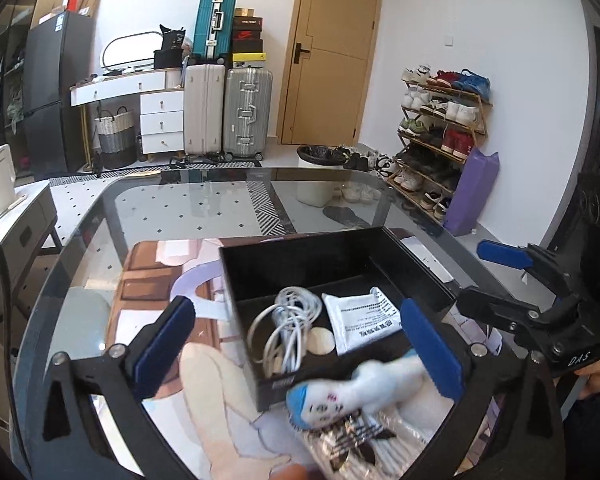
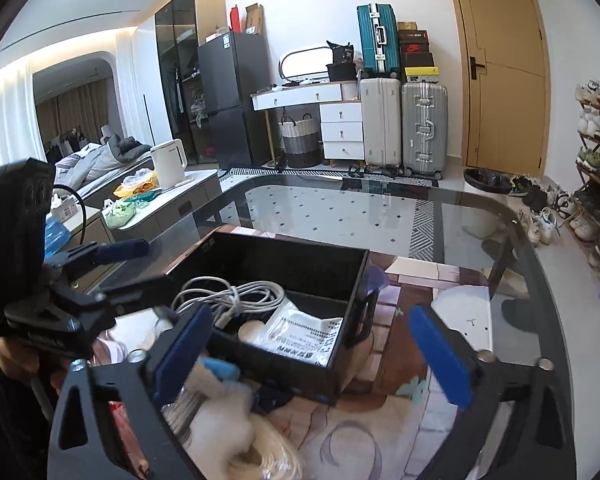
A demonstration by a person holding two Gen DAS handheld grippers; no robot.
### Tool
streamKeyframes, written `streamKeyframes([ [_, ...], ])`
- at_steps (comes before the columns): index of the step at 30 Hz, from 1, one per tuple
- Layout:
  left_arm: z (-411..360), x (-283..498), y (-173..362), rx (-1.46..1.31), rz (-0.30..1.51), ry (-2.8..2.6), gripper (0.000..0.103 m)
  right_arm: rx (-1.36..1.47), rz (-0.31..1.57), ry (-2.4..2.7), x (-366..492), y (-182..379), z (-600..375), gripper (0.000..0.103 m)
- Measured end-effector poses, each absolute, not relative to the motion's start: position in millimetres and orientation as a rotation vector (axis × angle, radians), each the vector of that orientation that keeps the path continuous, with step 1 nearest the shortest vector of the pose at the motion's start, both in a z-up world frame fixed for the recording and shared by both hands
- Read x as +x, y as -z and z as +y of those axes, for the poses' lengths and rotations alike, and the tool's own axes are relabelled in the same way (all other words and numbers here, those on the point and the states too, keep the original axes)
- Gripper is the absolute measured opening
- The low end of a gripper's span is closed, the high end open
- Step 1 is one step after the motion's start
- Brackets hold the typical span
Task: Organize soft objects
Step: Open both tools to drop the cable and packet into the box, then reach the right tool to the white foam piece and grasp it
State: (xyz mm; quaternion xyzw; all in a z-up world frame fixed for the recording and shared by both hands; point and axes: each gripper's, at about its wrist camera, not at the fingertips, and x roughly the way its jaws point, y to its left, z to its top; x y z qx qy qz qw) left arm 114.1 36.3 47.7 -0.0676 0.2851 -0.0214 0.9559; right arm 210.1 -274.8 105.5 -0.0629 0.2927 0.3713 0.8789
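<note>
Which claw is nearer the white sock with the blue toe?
Left. The left claw has the sock between its open jaws; the right claw sits beside it, the sock at its left finger.

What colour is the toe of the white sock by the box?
Light blue toe on the sock; clearest in the left wrist view.

Past my glass bench (image 1: 204,208) stand white walls (image 1: 440,12), a tan door (image 1: 332,52), three suitcases (image 1: 228,112), white drawers (image 1: 162,120), a dark fridge (image 2: 232,100) and a shoe rack (image 1: 440,136). The pale floor (image 2: 340,208) has small dark diamonds. Curtains (image 2: 4,120) glow on my far left.
</note>
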Motion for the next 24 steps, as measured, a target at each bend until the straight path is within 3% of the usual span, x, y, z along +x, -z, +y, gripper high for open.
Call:
streamKeyframes([
  [24, 22, 61, -22, -0.118, 0.624, 0.02, 0.103, -0.128, 0.699, -0.781, 154, -82, -288, 0.102],
])
